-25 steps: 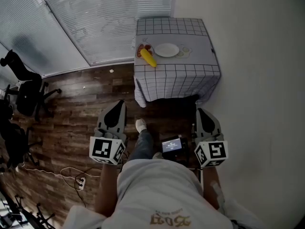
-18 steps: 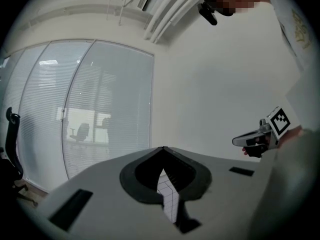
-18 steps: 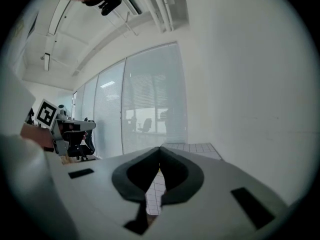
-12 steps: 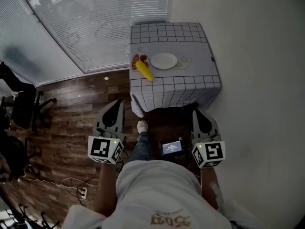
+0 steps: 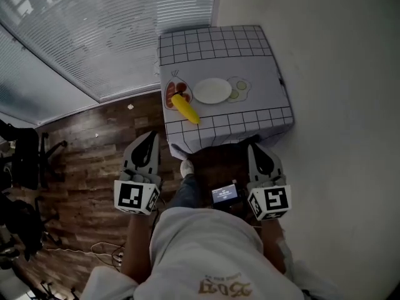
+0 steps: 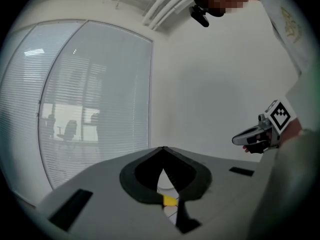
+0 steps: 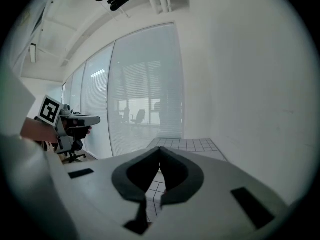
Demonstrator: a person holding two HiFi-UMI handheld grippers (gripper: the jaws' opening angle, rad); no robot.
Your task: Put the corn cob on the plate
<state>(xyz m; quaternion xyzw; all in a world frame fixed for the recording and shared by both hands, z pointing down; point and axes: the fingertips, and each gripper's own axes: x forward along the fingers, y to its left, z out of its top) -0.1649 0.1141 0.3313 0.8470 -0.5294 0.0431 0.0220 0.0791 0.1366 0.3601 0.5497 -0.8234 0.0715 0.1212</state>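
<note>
The corn cob [image 5: 185, 108] lies on the desk [image 5: 256, 61] near its front edge, just beside the empty white plate [image 5: 212, 90] on that plate's left. It is not yet gripped.

The left gripper [image 5: 150, 140] and the right gripper [image 5: 256, 150] hang short of the desk, above the wooden floor [image 5: 94, 155]. On both, the fingers [image 6: 145, 171] are pressed together on nothing (judged a carrying posture for the approach, with opening deferred until the cob is within reach).

Compared with one second ago, the desk sits lower and closer in the head view. The gap between grippers and corn cob has narrowed, and the fingers remain closed.
</note>
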